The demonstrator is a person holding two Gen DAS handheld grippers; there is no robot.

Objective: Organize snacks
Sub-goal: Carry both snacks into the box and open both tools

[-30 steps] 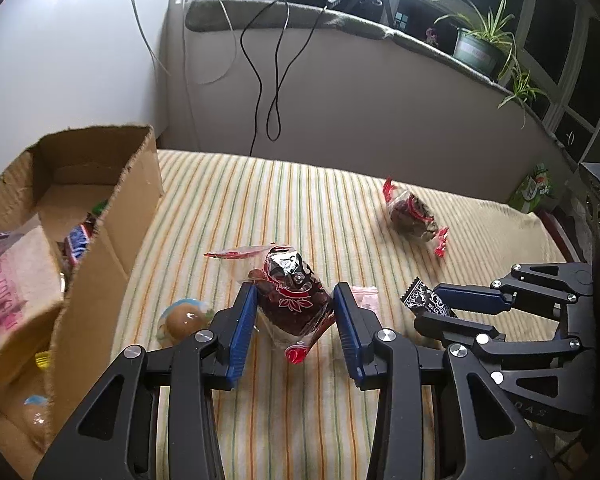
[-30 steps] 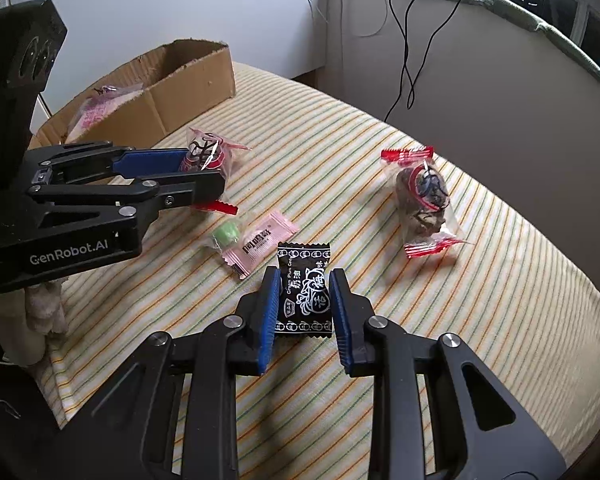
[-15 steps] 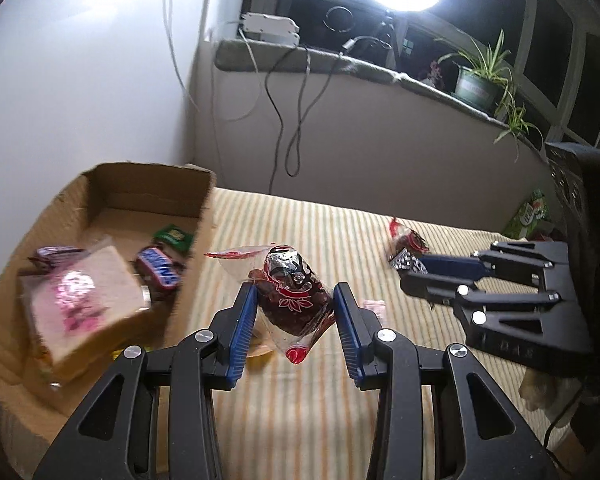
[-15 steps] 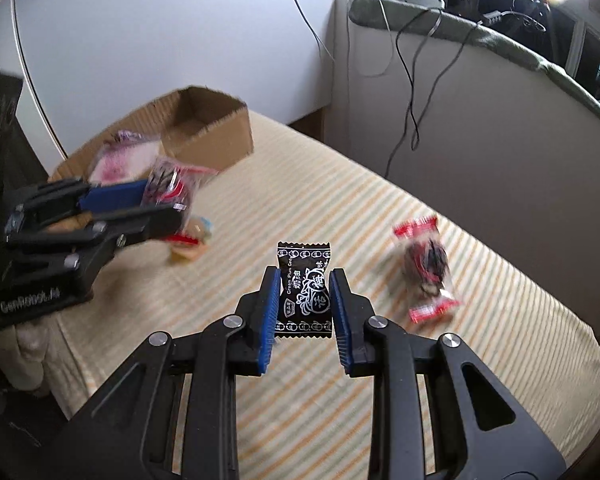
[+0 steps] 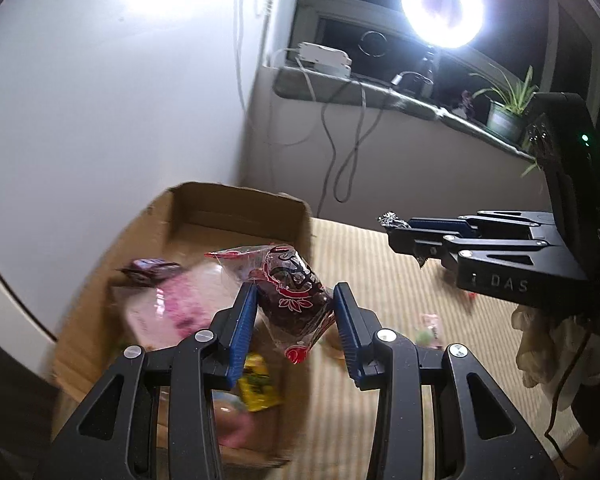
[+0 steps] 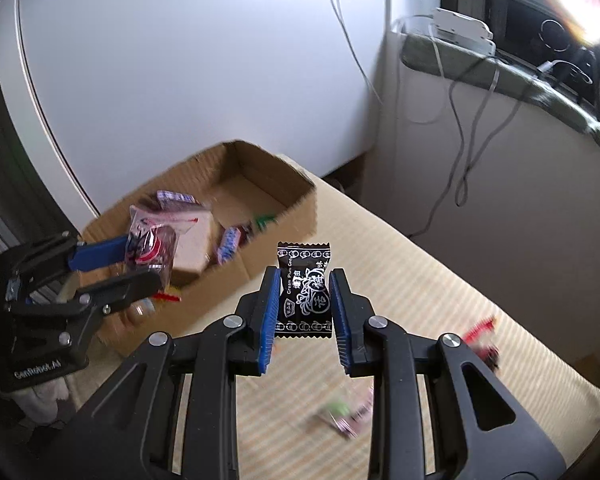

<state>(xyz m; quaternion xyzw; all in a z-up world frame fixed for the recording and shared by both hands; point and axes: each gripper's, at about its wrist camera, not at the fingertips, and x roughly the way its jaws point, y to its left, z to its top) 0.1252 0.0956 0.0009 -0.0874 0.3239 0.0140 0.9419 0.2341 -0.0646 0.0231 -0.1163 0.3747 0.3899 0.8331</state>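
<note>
My left gripper [image 5: 295, 308] is shut on a clear red-printed packet of dark dried fruit [image 5: 290, 296], held in the air over the near right part of the cardboard box [image 5: 236, 204]. My right gripper [image 6: 305, 298] is shut on a black candy sachet with white print [image 6: 305, 292], held above the striped cloth just right of the box [image 6: 284, 200]. In the right wrist view the left gripper [image 6: 140, 264] hangs over the box's near end with its packet [image 6: 152, 244]. The right gripper [image 5: 400, 232] shows at the right in the left wrist view.
The box holds a pink-printed bag [image 5: 180, 308], a yellow packet [image 5: 256, 384] and small bars [image 6: 228, 240]. A red-ended packet [image 6: 480, 340] and a pink-green candy [image 6: 348, 416] lie blurred on the striped cloth [image 6: 420, 272]. Cables [image 5: 340, 140] hang from the sill.
Both grippers have lifted off the cloth with their snacks and swung left towards the box. The left one now hangs over the box; the right one has closed in beside it.
</note>
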